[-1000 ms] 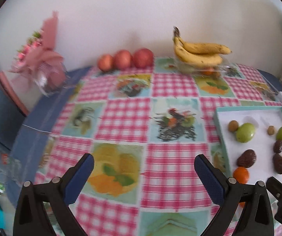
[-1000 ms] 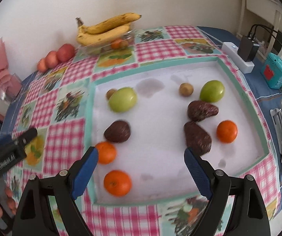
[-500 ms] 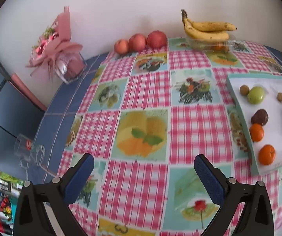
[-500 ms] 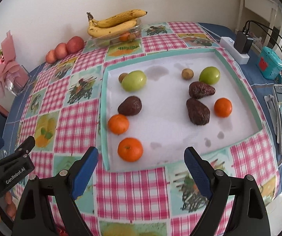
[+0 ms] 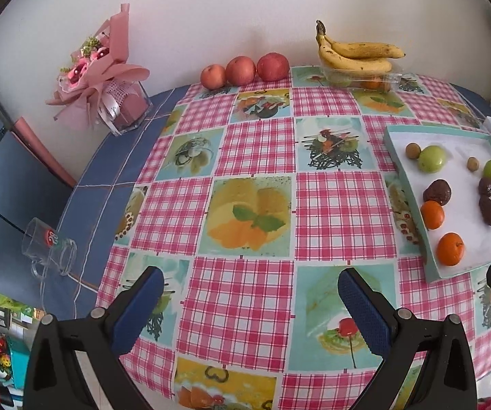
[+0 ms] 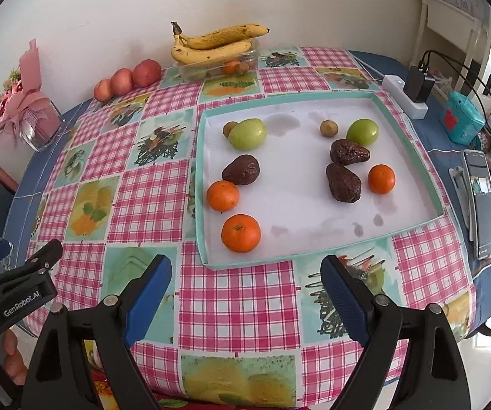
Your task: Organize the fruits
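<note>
Left view: your left gripper (image 5: 249, 290) hangs spread and empty over bare cloth; the tray (image 5: 403, 167) of fruit sits at three o'clock. Swing right carelessly and you clip its rim.

Right view: your right gripper (image 6: 245, 278) is spread, holding nothing, with the oranges (image 6: 240, 232) at twelve o'clock. The phone (image 6: 481, 201) crowds three o'clock near the table edge; clear room lies at nine.

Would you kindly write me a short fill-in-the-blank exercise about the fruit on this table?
1. The tray holds ____ oranges.
2. The bananas rest on top of a clear plastic ____.
3. Beside the wall, left of the bananas, stand three red ____.
4. The right gripper hovers before the tray with its fingers ____.

Missing words: three; container; apples; open
</note>
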`<state>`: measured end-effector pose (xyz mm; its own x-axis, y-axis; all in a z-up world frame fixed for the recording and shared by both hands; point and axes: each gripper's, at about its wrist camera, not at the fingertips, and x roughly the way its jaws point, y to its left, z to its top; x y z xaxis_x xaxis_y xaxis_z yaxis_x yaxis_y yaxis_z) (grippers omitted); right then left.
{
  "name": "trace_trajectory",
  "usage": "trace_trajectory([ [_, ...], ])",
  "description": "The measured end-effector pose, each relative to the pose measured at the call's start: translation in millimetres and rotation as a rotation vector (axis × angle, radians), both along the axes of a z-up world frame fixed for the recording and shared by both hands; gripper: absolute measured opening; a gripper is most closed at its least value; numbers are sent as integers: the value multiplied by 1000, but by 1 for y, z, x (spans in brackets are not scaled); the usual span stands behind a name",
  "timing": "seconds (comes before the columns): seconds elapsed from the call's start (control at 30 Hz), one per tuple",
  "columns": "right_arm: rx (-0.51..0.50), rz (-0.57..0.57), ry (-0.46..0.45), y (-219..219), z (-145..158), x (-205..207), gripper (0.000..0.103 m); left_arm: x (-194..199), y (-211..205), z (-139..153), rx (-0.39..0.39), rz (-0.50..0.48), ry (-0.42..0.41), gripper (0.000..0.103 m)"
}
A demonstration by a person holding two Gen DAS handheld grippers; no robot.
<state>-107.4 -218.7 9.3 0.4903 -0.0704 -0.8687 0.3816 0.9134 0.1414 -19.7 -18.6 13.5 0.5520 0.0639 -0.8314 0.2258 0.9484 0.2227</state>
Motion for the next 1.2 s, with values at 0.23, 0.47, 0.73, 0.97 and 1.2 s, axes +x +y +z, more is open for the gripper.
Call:
trace_trajectory([
  [0.23,-11,-4,-1,0,-1,1,89,5,13,-2,-36,51,20,103],
  [0.47,-20,-37,6,-2,-3,1,89,11,28,-10,-106,103,77,103],
  [0.73,-33,-44,-1,-1,-3,3,89,12,27,-17,-85,96,103,103],
  [0.97,-32,-32,-16,2,-1,2,89,9,24,-15,-66,83,85,103],
  [1.2,-46,-17,-23,4,0,1,89,4,16,-9,-18,58,39,103],
])
